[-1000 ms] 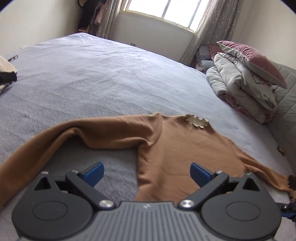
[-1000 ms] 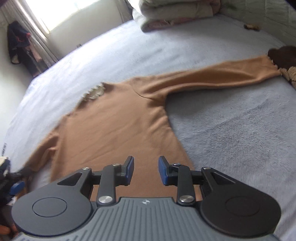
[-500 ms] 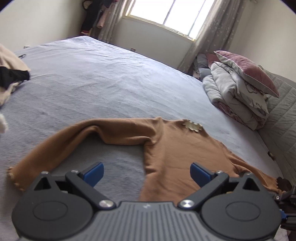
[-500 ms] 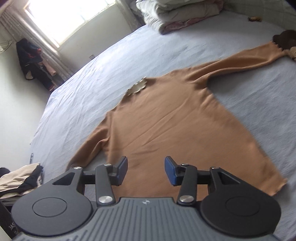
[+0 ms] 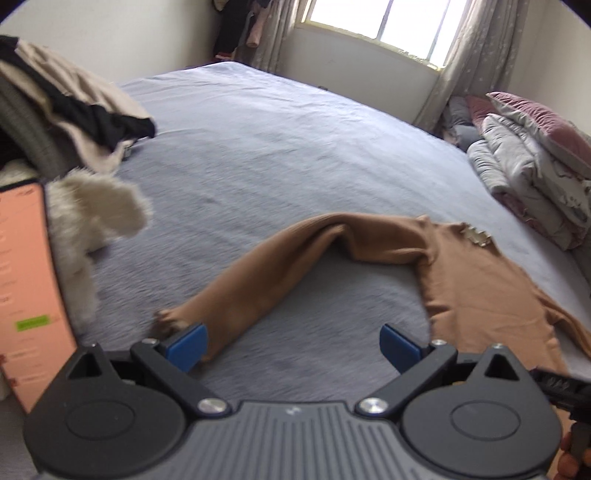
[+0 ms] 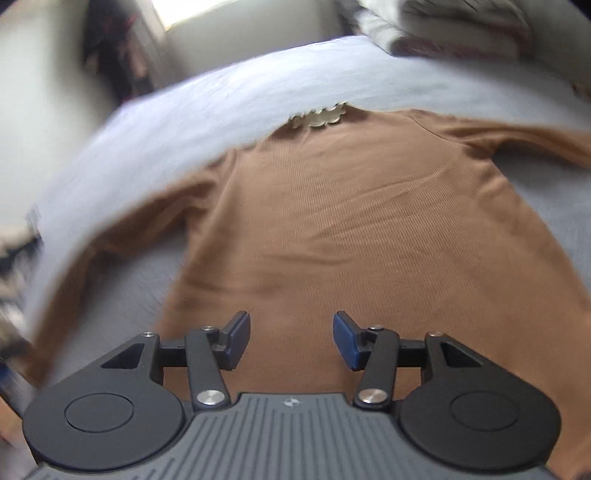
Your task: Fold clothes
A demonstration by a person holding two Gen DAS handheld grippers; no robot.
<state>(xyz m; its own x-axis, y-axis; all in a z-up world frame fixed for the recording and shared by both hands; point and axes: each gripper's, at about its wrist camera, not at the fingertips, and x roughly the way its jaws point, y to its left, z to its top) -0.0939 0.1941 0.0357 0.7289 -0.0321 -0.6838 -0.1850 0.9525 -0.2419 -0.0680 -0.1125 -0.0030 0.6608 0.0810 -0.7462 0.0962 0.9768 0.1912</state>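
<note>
A brown long-sleeved sweater (image 5: 476, 280) lies flat, neck away from me, on the grey-blue bed (image 5: 280, 155). Its left sleeve (image 5: 266, 284) bends down to a frilled cuff (image 5: 166, 321). My left gripper (image 5: 293, 345) is wide open just above the bed. Its left pad (image 5: 186, 345) sits beside that cuff, and only bed cover lies between the jaws. In the blurred right wrist view, my right gripper (image 6: 291, 339) hovers low over the sweater's body (image 6: 354, 221) near the hem. Its jaws are opening, and nothing is pinched between them.
A heap of beige, black and grey clothes (image 5: 55, 110) and a white fluffy garment (image 5: 96, 210) lie at the left. An orange phone screen (image 5: 29, 295) stands beside them. Folded duvets and a pink pillow (image 5: 535, 177) are stacked at the right, under the window (image 5: 380, 22).
My left gripper has swung left along the sleeve to its cuff. My right gripper has moved left and down from the right side onto the sweater's lower body, rolling as it went, and its jaws have widened.
</note>
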